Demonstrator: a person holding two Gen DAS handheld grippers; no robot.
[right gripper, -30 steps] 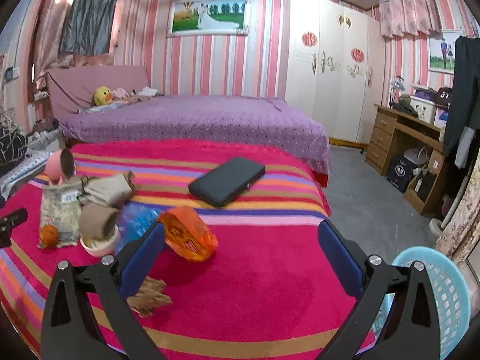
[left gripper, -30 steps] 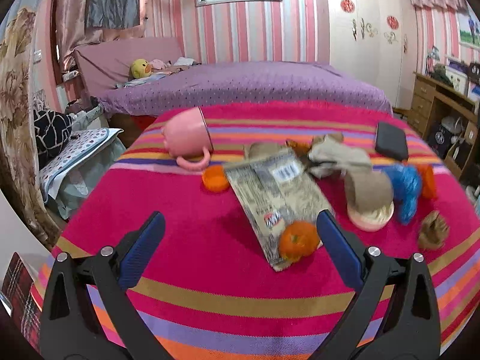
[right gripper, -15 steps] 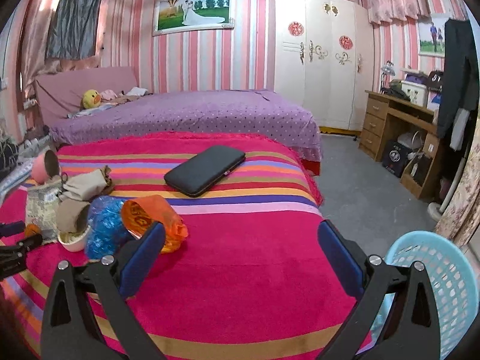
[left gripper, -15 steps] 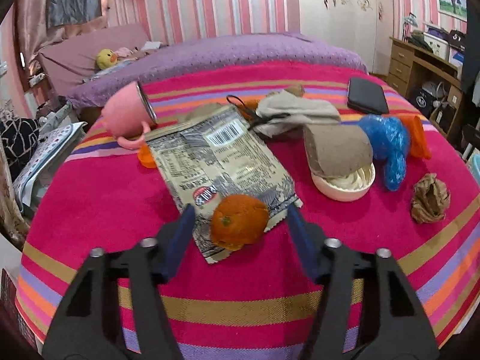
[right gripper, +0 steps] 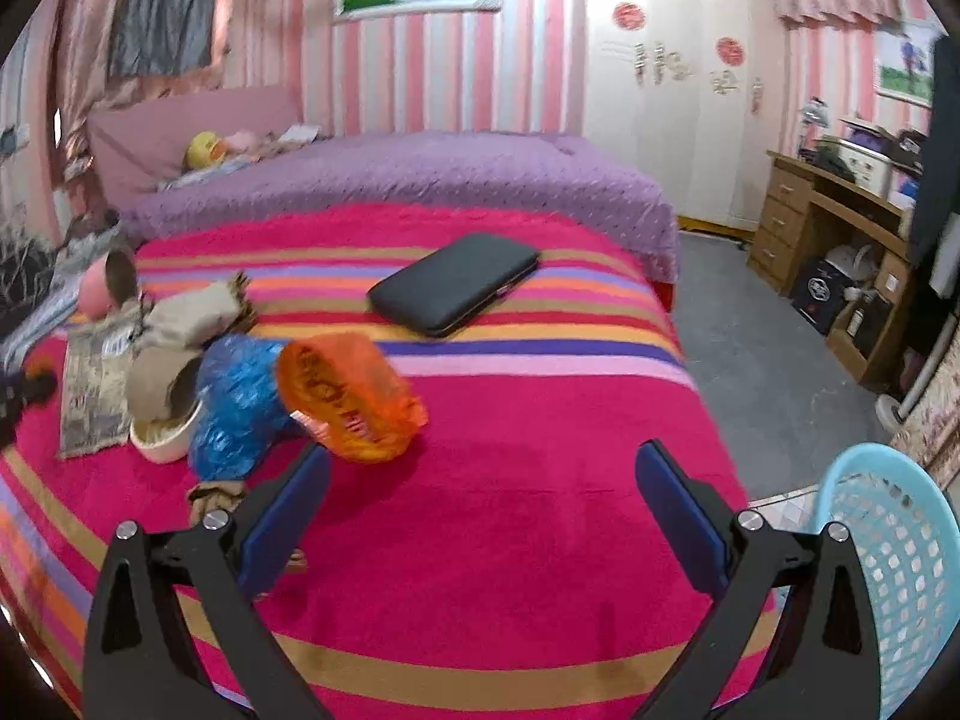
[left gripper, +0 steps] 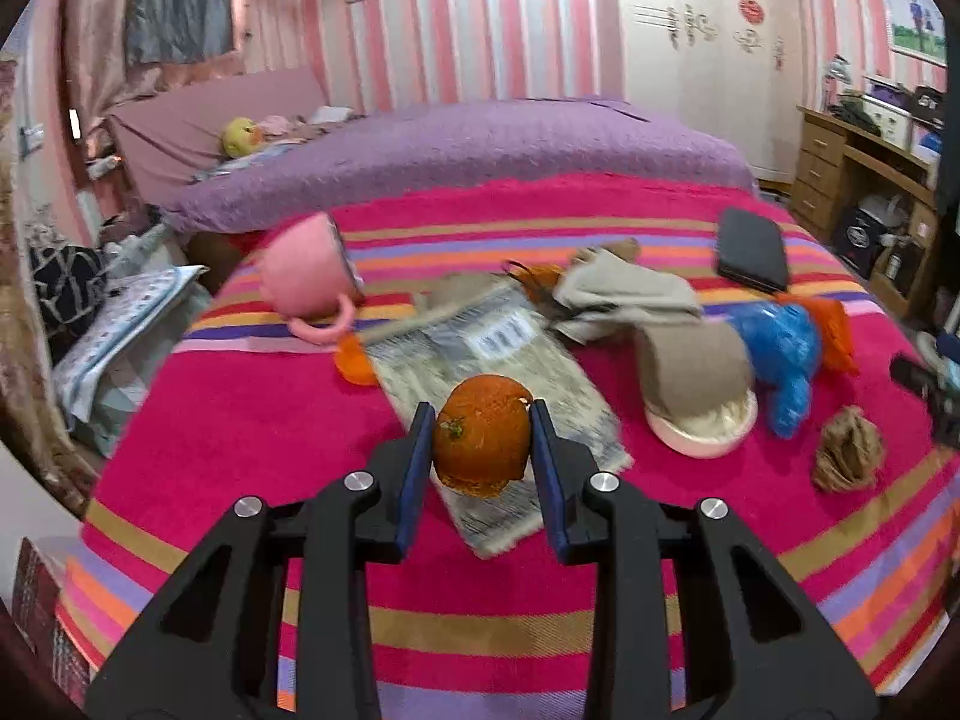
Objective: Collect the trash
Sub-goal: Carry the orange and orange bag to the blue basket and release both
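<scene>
2 claws are in play, and only 1 is loaded. The left claw is pinching the orange peel between its blue pads, 1 pad on each side; the peel sits over the near end of the printed snack wrapper, and whether it is lifted clear of the wrapper cannot be told. The right claw is spread wide and holds nothing, poised above bare striped cloth just beside the orange plastic bag. The step in hand appears to be the pick-up of the first piece of trash. Remaining trash lies on the striped counter: the blue plastic bag, the crumpled brown paper, the white bowl with a tan paper cup tipped into it. The pink mug and black case are probably not trash. The light-blue basket stands on the floor off the counter's right edge, well apart from the peel. The next move calls for a firm, unrelaxed pinch during a lift and a carry across the counter to the basket, with release only above its open rim. A thin, curved peel may slip if squeezed unevenly.
</scene>
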